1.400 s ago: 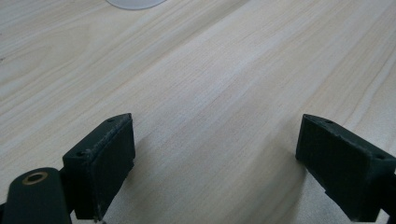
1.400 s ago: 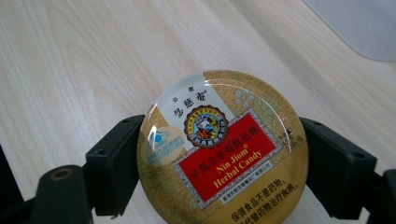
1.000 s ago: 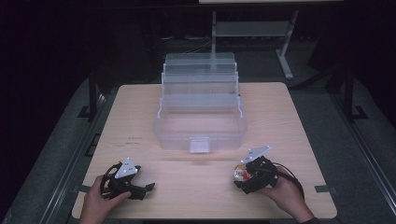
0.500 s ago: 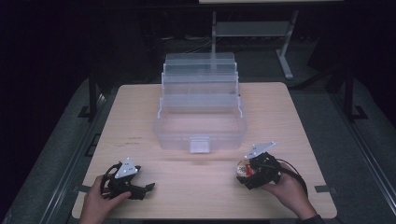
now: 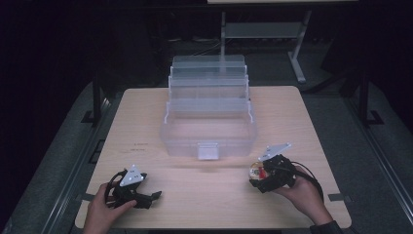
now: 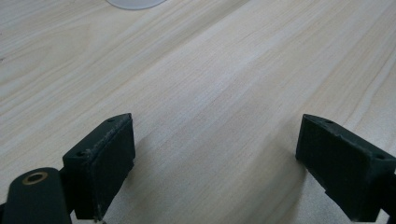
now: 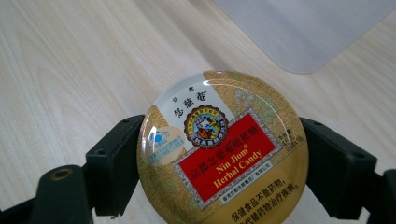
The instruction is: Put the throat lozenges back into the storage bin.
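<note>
A round gold candy tin (image 7: 223, 149) with a red label sits between the two black jaws of my right gripper (image 7: 223, 163), which press on its sides. In the high view that right gripper (image 5: 256, 176) is near the table's front right, held by a hand, with the tin (image 5: 255, 171) at its tip. My left gripper (image 5: 155, 196) rests at the front left in the other hand. Its jaws (image 6: 215, 168) stand wide apart over bare wood with nothing between them.
A clear plastic tiered box (image 5: 209, 117) stands open at the table's middle, its front latch (image 5: 208, 151) facing me. The light wooden table (image 5: 146, 122) ends close behind both hands. Dark floor and a metal stand (image 5: 297, 53) lie beyond.
The right gripper with the tin has shifted slightly up and away from the front edge. The left gripper has stayed put.
</note>
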A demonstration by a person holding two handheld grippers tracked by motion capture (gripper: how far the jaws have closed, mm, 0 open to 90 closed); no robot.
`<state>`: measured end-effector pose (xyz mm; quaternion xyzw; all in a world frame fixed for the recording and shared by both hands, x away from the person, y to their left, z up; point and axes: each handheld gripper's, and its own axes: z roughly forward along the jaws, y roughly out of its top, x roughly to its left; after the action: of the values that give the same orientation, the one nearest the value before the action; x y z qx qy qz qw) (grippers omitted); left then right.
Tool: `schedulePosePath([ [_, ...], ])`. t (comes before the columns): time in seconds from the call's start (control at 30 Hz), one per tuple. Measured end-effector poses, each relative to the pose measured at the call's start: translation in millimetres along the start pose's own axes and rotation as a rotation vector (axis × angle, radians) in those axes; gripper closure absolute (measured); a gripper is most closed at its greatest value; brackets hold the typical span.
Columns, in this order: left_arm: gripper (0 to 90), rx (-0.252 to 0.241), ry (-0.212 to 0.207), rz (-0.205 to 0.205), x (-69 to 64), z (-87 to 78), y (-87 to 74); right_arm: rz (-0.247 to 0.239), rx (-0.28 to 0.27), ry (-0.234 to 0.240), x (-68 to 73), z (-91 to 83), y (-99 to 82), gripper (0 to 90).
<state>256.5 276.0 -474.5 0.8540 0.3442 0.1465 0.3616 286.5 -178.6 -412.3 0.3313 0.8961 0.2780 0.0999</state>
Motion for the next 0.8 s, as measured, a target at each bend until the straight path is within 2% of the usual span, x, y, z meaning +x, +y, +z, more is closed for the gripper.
schedulePosePath([
  [0.8,10.9,0.0,0.0,0.0,0.0,0.0,0.0,-0.009,-0.031,-0.022,-8.8,-14.2,12.3,19.6],
])
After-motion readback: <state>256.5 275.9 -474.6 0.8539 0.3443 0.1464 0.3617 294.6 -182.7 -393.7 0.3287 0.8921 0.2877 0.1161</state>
